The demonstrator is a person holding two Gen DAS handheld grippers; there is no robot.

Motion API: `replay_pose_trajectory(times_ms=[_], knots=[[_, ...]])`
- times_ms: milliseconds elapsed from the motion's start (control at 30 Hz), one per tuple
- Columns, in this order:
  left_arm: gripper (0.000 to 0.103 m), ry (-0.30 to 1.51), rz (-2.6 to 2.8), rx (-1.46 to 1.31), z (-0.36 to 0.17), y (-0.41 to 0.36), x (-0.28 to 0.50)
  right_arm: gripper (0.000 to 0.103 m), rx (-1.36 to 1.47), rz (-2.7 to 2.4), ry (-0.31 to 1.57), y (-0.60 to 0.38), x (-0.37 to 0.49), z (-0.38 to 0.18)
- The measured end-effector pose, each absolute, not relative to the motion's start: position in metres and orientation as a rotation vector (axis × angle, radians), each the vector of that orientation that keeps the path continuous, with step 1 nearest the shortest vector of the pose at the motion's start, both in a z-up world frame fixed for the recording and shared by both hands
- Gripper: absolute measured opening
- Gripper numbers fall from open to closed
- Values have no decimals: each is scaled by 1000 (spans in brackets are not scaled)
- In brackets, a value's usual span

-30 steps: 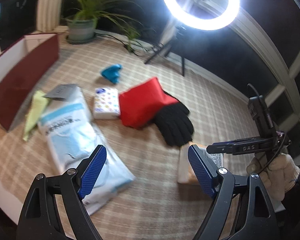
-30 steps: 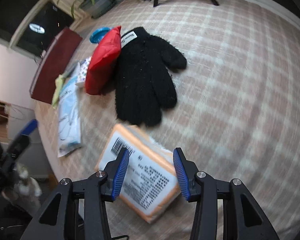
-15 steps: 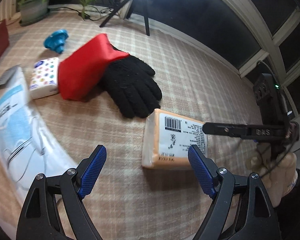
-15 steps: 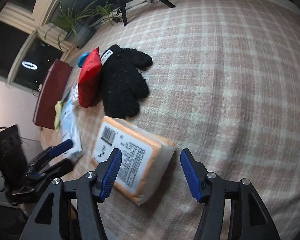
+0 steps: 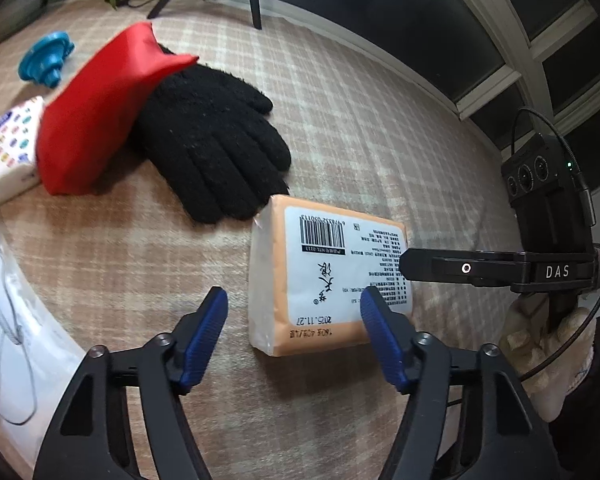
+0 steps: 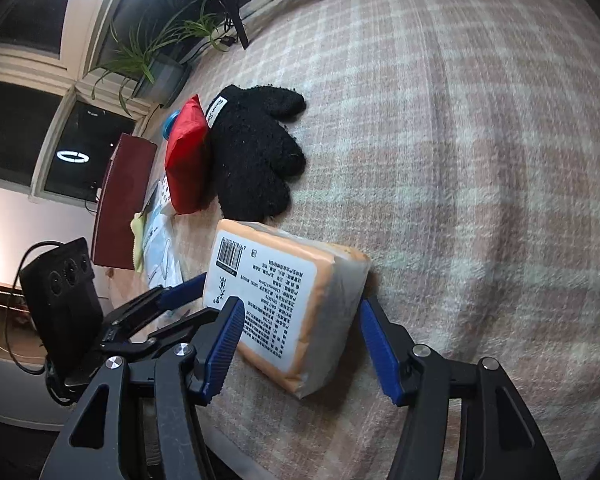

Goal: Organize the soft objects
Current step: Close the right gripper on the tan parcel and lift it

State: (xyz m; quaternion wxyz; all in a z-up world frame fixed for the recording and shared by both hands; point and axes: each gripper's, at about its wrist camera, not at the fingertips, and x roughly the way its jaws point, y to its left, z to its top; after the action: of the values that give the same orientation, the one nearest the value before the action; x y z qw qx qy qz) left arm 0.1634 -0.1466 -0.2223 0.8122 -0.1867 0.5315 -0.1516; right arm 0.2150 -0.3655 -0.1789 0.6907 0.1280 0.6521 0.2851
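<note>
The orange tissue pack (image 5: 328,280) lies label-up on the plaid-covered bench (image 5: 380,120), its far corner just beside the black glove (image 5: 216,152), which a red pouch (image 5: 96,116) partly overlaps. My left hand-held gripper (image 5: 292,330) is closing around the pack's near end, pads not yet on it. My right hand-held gripper (image 6: 298,346) straddles the pack's other end, also closing without contact that I can see.
</note>
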Motion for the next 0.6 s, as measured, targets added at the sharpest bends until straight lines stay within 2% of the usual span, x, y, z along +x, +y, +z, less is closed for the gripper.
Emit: replay_pose_trajectory(times_ms=[100,233,600], knots=[[50,1141,-344,-412,-226,-150,164,46,287,647,1473,-362,213,-182],[50,1132,-367,-406,-226,-156,161,43,268,636,1467,-358,212,-182],[46,1082,-376,-379,-211,-148,146,41,232,610,1430,-337,197,-164]])
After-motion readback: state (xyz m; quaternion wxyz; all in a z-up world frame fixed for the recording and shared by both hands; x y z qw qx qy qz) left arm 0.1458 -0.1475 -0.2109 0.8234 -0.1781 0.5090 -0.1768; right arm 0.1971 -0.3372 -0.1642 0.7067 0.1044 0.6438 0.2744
